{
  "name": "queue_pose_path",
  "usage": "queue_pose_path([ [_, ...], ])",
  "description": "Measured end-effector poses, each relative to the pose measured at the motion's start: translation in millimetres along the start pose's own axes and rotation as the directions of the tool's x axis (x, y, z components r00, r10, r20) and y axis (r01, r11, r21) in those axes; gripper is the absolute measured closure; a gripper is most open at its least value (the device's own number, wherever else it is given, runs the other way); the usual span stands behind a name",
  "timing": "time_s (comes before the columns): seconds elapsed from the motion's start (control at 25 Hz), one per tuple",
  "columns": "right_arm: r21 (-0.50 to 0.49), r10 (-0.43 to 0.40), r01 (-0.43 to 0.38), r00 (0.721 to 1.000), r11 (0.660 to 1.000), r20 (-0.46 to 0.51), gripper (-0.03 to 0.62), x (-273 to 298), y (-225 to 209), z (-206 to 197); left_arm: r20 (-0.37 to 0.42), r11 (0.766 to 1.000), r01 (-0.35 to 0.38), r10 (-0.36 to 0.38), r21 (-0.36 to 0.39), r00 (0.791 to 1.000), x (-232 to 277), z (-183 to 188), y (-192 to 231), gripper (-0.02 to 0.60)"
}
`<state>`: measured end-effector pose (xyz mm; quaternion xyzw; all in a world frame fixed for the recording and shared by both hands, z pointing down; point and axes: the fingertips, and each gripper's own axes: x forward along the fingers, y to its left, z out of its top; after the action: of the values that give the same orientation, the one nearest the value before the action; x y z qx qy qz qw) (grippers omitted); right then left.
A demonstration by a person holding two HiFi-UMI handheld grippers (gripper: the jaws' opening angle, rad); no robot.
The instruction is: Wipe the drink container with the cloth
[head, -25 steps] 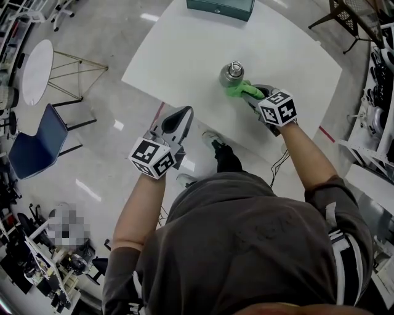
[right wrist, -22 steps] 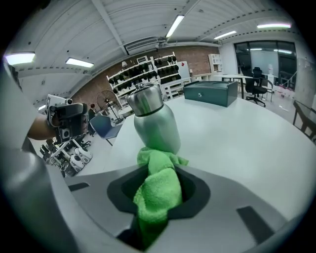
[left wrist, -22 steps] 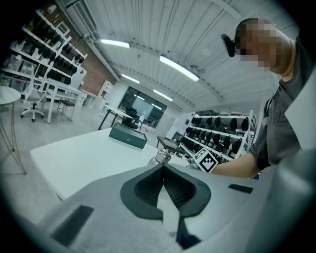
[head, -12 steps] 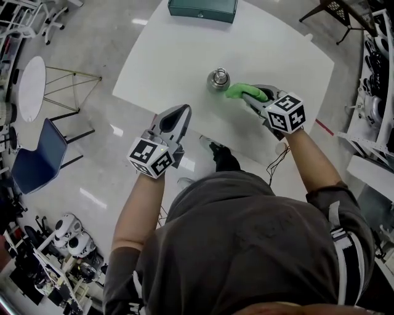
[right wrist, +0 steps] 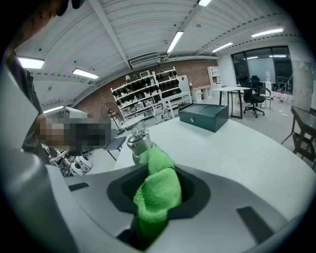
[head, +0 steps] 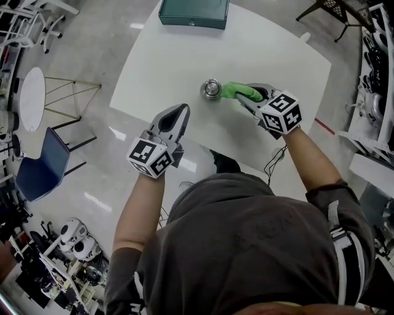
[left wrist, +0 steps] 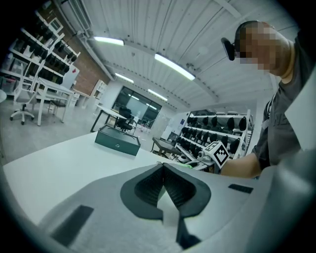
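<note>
The steel drink bottle [head: 212,89] stands upright on the white table [head: 277,55], in the upper middle of the head view; the green cloth [head: 241,91] lies against its right side; the right gripper [head: 247,99] pinches that cloth between its jaws; the left gripper [head: 178,114], at centre left over the table's near edge, has its jaws pressed together on nothing; a dark green box [head: 193,13] sits at the top edge.

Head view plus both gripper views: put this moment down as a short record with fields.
container: metal drink container, upright on the white table
cloth: green cloth, free end against the drink container's side
right side: right gripper shut on the green cloth
left side: left gripper, jaws together, empty, apart from the drink container
also on table: dark green box at the far edge
</note>
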<state>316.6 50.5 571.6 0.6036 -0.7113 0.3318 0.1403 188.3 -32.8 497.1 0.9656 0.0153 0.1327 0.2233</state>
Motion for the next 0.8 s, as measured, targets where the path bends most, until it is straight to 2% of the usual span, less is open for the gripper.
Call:
queue_pose_path([
  [0.28,0.012,0.008,-0.007,0.998,1.0,-0.065,0.514,21.5,-15.5,-24.8,-0.018,1.0,-0.015,0.015,-0.007,1.0,6.8,-4.3,10.4,0.577],
  [0.64,-0.022,0.002,-0.006,0.987,1.0,-0.16,0.514,47.2,-18.8,-47.0,-0.034,1.0,-0.024,0.024,-0.019,0.999,11.8,-5.2,22.9,0.577],
  [0.8,-0.003,0.015,-0.016,0.988,1.0,-0.153,0.514,46.1,-21.4,-42.3,-0.041,0.999,-0.022,0.021,-0.023,0.999,15.2,-4.8,28.0,0.577],
])
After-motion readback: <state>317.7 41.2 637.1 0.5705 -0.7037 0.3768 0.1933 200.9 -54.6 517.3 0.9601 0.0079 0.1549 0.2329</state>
